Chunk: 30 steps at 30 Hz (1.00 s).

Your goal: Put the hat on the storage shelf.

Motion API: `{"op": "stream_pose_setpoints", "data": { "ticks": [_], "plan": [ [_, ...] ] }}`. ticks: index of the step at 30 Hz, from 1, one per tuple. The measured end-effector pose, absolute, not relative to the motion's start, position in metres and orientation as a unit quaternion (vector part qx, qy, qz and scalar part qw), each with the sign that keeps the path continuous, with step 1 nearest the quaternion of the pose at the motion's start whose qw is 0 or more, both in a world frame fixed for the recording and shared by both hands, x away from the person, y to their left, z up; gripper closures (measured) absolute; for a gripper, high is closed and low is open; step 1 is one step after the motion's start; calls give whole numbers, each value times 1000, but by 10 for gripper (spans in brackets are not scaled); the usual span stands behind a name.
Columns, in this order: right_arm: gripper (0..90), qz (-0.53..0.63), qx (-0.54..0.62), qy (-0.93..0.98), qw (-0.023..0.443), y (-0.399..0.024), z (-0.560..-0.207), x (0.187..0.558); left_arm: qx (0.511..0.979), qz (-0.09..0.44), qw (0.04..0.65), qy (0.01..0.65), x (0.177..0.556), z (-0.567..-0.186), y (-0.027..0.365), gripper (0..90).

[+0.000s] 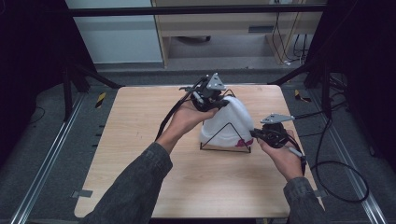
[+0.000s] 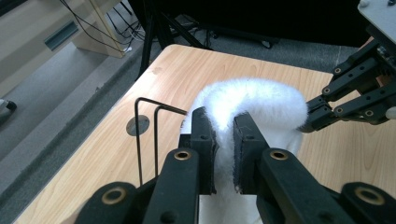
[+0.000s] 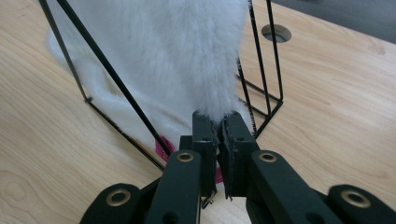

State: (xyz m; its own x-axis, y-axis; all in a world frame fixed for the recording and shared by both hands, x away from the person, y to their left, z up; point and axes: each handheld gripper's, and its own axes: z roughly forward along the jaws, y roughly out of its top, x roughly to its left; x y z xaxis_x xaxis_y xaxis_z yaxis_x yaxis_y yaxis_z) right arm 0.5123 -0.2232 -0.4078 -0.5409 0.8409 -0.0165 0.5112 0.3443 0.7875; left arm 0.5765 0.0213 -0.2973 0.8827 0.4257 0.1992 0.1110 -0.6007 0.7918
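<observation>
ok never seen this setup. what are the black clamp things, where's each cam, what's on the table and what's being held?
No robot here: a person holds a handheld two-jaw tool in each hand. The high view looks down on the wooden table from above the person's side. The other two pictures come from cameras riding on each tool, looking along its own black jaws.

On the table stands a black wire frame with a white fluffy cloth draped over it.

The left gripper is pinched on a fold at the cloth's top. The right gripper is pinched on its lower edge, near a pink mark. The right gripper also appears at the right edge of the left gripper view.
</observation>
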Motion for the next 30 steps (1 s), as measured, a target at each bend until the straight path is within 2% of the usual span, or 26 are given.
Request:
{"op": "stream_pose_setpoints", "data": {
  "ticks": [20,26,30],
  "plan": [
    [851,374,440,790,205,-226,-429,508,883,173,408,152,576,-310,13,800],
    [810,380,438,786,214,-224,-425,504,881,170,413,158,576,-309,17,785],
    [828,381,438,785,216,-224,-425,500,877,173,416,165,574,-308,19,781]
  ]
}}
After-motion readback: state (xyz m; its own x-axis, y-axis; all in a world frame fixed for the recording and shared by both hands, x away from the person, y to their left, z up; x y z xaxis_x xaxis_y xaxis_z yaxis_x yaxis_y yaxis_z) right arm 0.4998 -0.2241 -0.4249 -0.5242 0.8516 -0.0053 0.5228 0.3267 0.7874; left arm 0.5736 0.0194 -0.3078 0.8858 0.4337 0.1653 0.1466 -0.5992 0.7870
